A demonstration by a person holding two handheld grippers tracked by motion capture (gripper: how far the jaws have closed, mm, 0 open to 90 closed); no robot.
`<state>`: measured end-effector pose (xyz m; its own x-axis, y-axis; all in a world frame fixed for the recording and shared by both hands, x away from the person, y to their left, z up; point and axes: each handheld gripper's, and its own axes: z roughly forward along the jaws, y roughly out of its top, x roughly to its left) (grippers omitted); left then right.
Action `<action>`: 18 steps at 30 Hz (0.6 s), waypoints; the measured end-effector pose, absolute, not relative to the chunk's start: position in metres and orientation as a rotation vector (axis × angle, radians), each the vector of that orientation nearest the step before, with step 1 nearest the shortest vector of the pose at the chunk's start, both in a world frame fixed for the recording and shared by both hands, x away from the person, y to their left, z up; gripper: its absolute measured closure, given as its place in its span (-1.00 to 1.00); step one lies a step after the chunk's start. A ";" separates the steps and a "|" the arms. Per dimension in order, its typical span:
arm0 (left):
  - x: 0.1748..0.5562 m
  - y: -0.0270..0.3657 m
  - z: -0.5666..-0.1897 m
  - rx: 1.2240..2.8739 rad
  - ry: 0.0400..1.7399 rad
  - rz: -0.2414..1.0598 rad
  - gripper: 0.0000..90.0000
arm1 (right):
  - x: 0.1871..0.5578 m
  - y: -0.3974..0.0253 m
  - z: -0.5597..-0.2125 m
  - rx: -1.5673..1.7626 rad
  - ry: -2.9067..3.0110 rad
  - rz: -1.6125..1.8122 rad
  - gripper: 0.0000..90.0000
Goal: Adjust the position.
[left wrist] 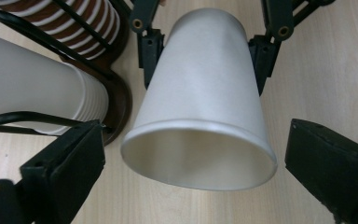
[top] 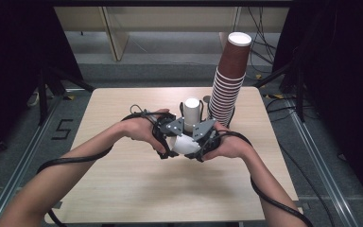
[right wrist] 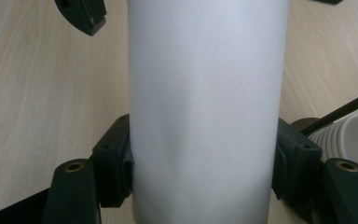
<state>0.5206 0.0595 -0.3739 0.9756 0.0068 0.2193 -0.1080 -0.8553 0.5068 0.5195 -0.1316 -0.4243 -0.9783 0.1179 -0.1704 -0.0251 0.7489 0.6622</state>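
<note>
White cup (right wrist: 205, 112) sideways in right claw (right wrist: 203, 172)

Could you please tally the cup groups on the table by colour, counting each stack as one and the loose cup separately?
Brown cup stack: 1
White cup stack: 1
Loose white cup, clamped by the right gripper, with the left gripper open around its rim: 1
Total: 3
</note>
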 end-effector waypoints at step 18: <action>0.518 0.087 -0.377 2.263 0.148 0.289 -0.95 | 0.512 -0.143 -0.436 0.183 2.587 1.161 -0.22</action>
<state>0.5185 0.0866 -0.3774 0.9667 0.2014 0.1582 0.0108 -0.6491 0.7606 0.5119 -0.1432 -0.4363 -0.9471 0.2356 -0.2178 -0.0060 0.6656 0.7462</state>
